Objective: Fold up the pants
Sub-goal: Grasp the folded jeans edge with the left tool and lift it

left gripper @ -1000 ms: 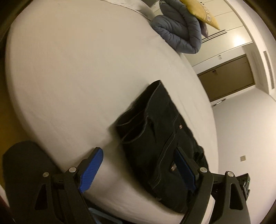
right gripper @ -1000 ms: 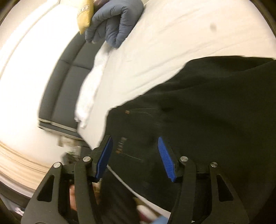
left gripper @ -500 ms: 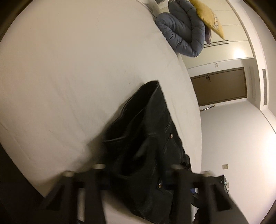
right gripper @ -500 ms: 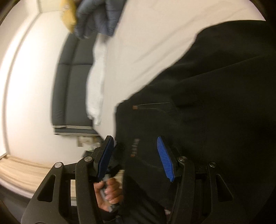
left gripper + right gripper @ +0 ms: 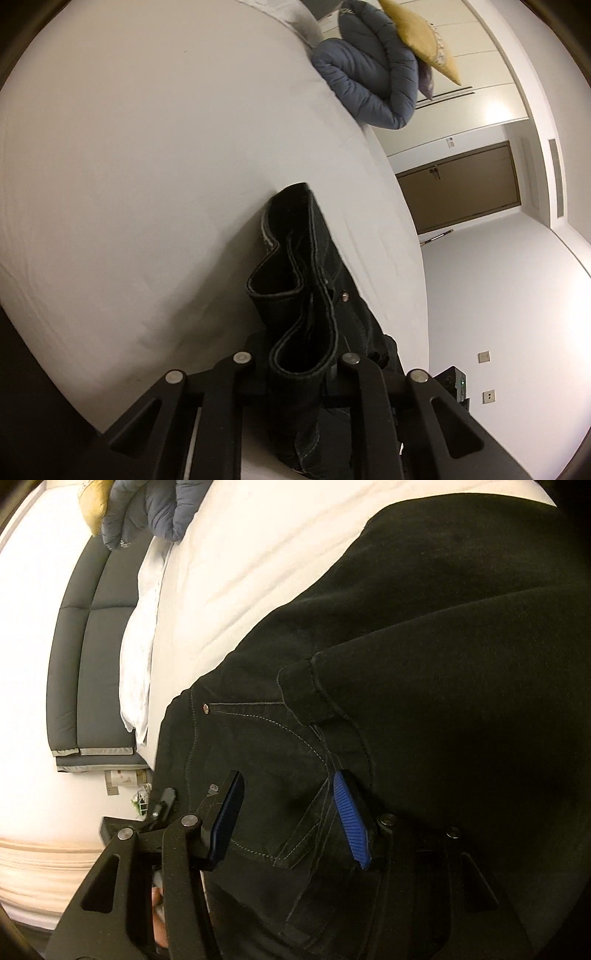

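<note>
White bed sheet (image 5: pixel 147 184) is filling most of the left wrist view, with a blue puffy jacket (image 5: pixel 369 77) and a yellow cushion (image 5: pixel 421 33) sitting at the far end, well apart from the work. Black pants (image 5: pixel 306 295) are lying near the bed's edge, already doubled. Left gripper (image 5: pixel 299 365) is closing narrow on the bunched waistband, fabric pinched between its fingers and standing up in loops. Right gripper (image 5: pixel 288 816) is sitting about half open and closing slowly, pocket area of the pants (image 5: pixel 406 664) between its blue pads but not yet pressed. Looks like the grab step before a fold. Next move is probably calling for the right side to finish clamping, then both lifting together, keeping layers aligned.
</note>
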Action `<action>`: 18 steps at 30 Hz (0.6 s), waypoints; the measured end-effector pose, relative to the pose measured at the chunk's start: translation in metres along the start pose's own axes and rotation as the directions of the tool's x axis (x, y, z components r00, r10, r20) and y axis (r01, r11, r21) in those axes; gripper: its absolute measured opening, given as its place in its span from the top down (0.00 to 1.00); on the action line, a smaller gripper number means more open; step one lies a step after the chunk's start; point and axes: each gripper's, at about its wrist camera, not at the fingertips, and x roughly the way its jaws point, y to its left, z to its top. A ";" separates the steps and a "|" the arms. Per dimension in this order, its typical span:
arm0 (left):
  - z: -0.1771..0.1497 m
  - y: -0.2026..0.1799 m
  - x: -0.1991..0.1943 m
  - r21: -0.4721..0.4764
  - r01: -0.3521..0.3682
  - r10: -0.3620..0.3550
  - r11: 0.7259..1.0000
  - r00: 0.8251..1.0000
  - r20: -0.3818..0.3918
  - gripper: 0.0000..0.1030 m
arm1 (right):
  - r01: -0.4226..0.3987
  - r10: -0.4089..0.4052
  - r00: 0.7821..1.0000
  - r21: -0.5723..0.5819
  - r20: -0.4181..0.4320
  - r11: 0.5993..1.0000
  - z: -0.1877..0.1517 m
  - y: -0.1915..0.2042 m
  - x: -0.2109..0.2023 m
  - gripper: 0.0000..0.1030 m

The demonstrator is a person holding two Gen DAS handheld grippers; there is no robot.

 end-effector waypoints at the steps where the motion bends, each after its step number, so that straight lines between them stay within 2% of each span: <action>1: 0.000 -0.002 0.000 0.006 0.001 -0.001 1.000 1.000 0.002 0.85 | 0.005 -0.005 1.000 -0.012 0.004 1.000 -0.001 0.000 -0.001 0.53; 4: 0.001 -0.012 -0.001 0.032 0.005 -0.006 0.999 1.000 0.007 0.86 | 0.018 -0.018 1.000 -0.021 -0.001 1.000 0.000 0.001 -0.002 0.53; 7: 0.000 -0.032 -0.002 0.098 -0.003 0.001 0.995 1.000 0.017 0.86 | 0.028 -0.028 1.000 -0.009 0.004 1.000 0.002 0.001 -0.001 0.52; 12: -0.002 -0.057 -0.001 0.163 0.007 -0.010 0.987 1.000 0.019 0.86 | 0.053 -0.051 0.998 -0.058 0.033 0.997 0.001 0.008 0.002 0.51; 15: -0.002 -0.072 -0.003 0.194 0.006 -0.011 0.981 1.000 0.022 0.86 | 0.028 -0.028 1.000 0.001 0.012 1.000 0.006 0.012 -0.009 0.51; 18: -0.010 -0.103 -0.002 0.278 0.003 -0.010 0.961 1.000 0.023 0.86 | -0.064 0.067 0.995 -0.035 0.079 0.997 0.010 0.026 -0.050 0.49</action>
